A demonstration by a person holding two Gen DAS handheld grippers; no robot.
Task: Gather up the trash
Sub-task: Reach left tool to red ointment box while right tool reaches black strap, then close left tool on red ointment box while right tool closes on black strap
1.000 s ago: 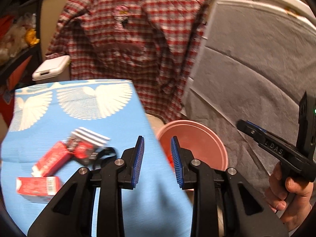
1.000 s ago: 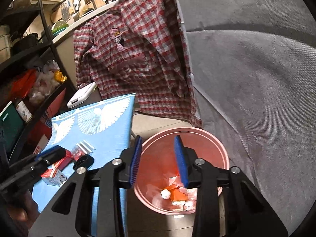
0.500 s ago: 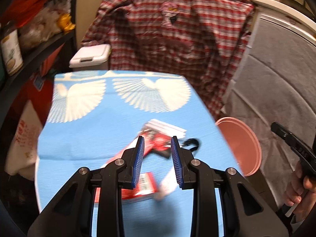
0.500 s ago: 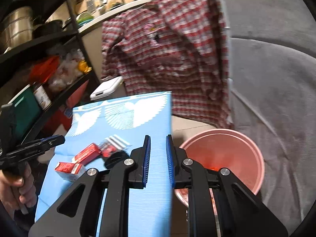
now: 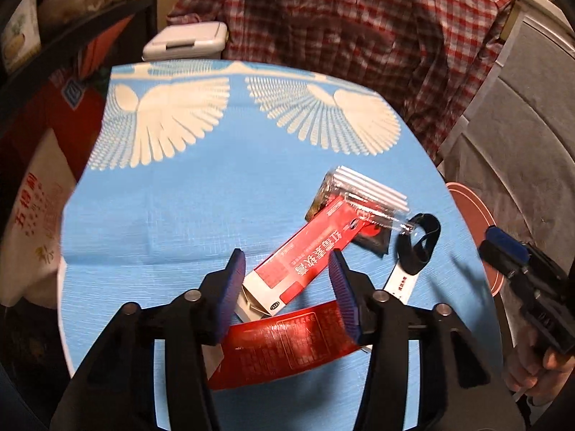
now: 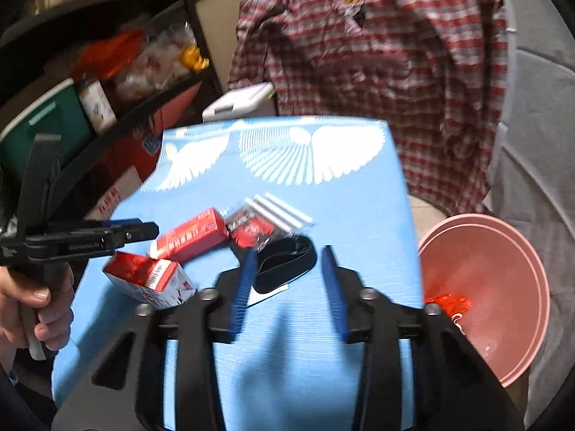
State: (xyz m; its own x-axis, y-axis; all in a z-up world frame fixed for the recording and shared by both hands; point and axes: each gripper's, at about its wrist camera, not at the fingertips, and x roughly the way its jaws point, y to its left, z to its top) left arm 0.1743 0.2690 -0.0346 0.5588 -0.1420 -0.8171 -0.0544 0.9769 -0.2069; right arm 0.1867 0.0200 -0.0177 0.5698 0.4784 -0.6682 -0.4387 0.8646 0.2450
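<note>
Trash lies on a blue cloth with white wings [image 5: 201, 194]: a long red and white box [image 5: 305, 258], a red carton [image 5: 284, 348], a clear packet of white sticks [image 5: 366, 194] and a black strap [image 5: 420, 244]. My left gripper [image 5: 287, 287] is open, its jaws on either side of the long box's near end, above the red carton. My right gripper [image 6: 287, 283] is open just in front of the black strap [image 6: 285, 264]. The boxes [image 6: 190, 239] lie to its left. The pink bin [image 6: 492, 287] holds orange scraps.
A plaid shirt [image 5: 359, 25] hangs behind the table. A white lidded bin [image 5: 187, 41] stands at the back left. Dark shelves with bags and boxes [image 6: 90, 82] fill the left side. A grey cover [image 6: 539, 143] is on the right.
Both grippers have swung left from the pink bin to over the table. The left has come down close to the red boxes. The right closed partway, then opened wide near the black strap.
</note>
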